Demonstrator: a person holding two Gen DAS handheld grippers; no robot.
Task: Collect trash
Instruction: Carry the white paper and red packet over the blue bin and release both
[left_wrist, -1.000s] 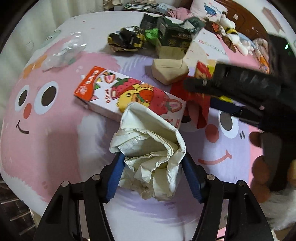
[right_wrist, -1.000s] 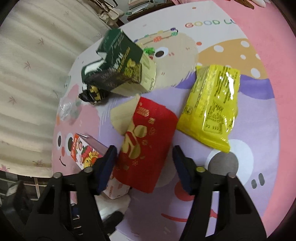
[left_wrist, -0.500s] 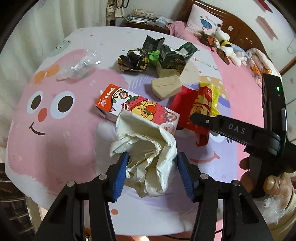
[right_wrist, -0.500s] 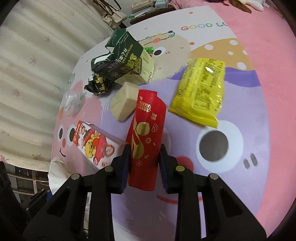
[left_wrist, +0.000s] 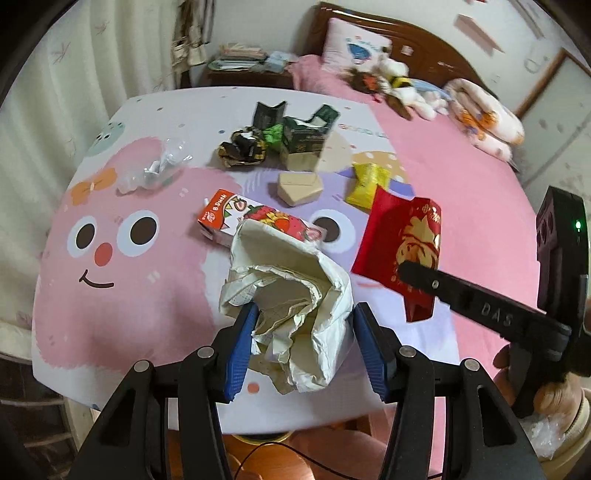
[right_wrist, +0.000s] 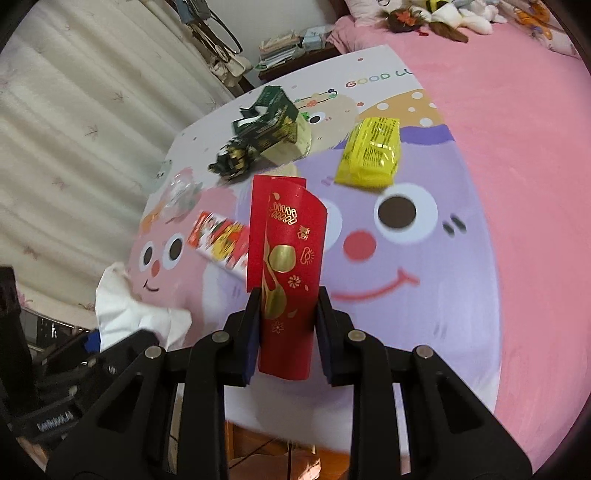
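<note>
Two grippers are loaded at once. The right gripper (right_wrist: 286, 325) is clamped on a curled red envelope (right_wrist: 288, 258) by its lower end, lifted clear of the table (right_wrist: 498, 184); the left gripper (left_wrist: 301, 345) pinches a crumpled white paper bag (left_wrist: 291, 295), its mouth gaping toward 12 o'clock. The envelope could slip or buckle, I judge, since only its slick tail is pinched (thin card, bowed already). It hangs at the bag's 2 o'clock, apart from it. Strawberry drink carton (left_wrist: 255, 218), yellow packet (right_wrist: 373, 155) and green box (right_wrist: 269, 118) lie uncollected.
</note>
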